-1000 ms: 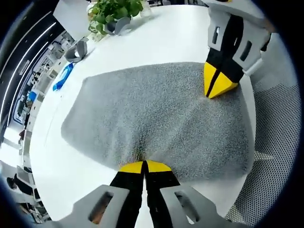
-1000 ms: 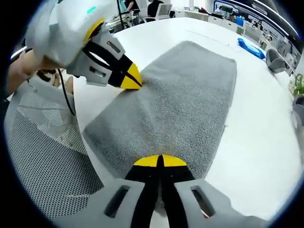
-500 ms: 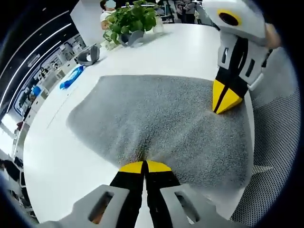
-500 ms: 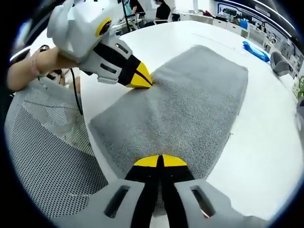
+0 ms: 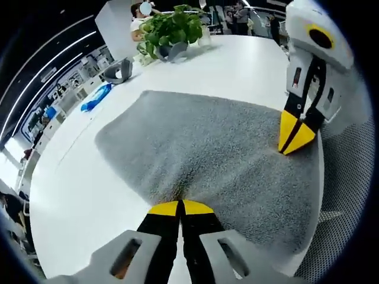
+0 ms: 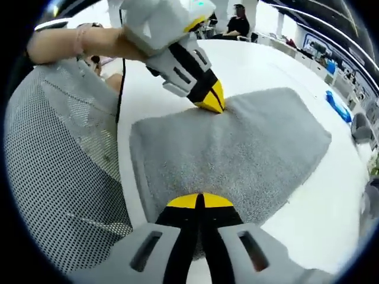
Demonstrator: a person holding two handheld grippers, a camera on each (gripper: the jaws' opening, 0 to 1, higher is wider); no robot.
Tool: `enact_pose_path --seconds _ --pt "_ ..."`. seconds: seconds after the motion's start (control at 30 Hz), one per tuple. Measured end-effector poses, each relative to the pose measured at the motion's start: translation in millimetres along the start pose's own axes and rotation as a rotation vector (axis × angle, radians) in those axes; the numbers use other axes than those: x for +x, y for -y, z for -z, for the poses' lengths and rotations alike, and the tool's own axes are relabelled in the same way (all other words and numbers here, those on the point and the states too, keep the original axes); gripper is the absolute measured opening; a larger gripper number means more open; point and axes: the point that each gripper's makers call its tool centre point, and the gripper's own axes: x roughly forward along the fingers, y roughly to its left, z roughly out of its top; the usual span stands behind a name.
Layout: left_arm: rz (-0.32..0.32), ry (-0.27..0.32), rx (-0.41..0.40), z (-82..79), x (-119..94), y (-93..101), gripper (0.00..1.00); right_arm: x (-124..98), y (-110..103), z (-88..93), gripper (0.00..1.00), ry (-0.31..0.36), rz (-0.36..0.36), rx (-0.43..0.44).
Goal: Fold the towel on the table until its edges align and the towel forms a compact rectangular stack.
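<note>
The grey towel (image 5: pixel 219 154) lay spread on the white table (image 5: pixel 83 183), its near edge beside a mesh chair (image 6: pixel 59 177). The left gripper (image 5: pixel 179 207) was closed on one point of that near edge, the right gripper (image 6: pixel 198 201) closed on another. Beyond the towel stood a potted plant (image 5: pixel 169 26) and a blue packet (image 5: pixel 95 97).

The gray towel (image 5: pixel 219 154) lies spread on the white table (image 5: pixel 89 189). The left claw (image 5: pixel 180 206) has its yellow-tipped jaws pressed together on the towel's near edge, the cloth puckering slightly there. The right claw (image 5: pixel 294 137) comes down on the towel's right edge, its yellow tips together and touching the cloth. Beyond the towel's far edge stand a potted plant (image 5: pixel 169 26), a gray holder (image 5: pixel 120 70) and a blue object (image 5: pixel 96 97).
</note>
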Motion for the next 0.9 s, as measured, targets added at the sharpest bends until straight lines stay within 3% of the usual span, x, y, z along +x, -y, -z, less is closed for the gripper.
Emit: enact_pose_path --seconds 0.27,0.6,0.8,0.9 --pt "0.002 0.008 -0.012 0.1 0 1.2 0.01 -10 -1 9.8 0.00 -0.006 -0.043 -0.044" --pt "0.005 0.007 -0.017 0.2 0 0.9 0.01 -24 -12 29.8 0.07 -0.083 -0.063 -0.208" --pt "0.010 0.004 -0.021 0.0 1 0.9 0.01 -40 -21 44.8 0.05 -0.051 -0.078 -0.167" --pt "0.011 0.001 -0.016 -0.2 1 1.1 0.01 -42 -25 49.3 0.06 -0.072 -0.079 -0.175"
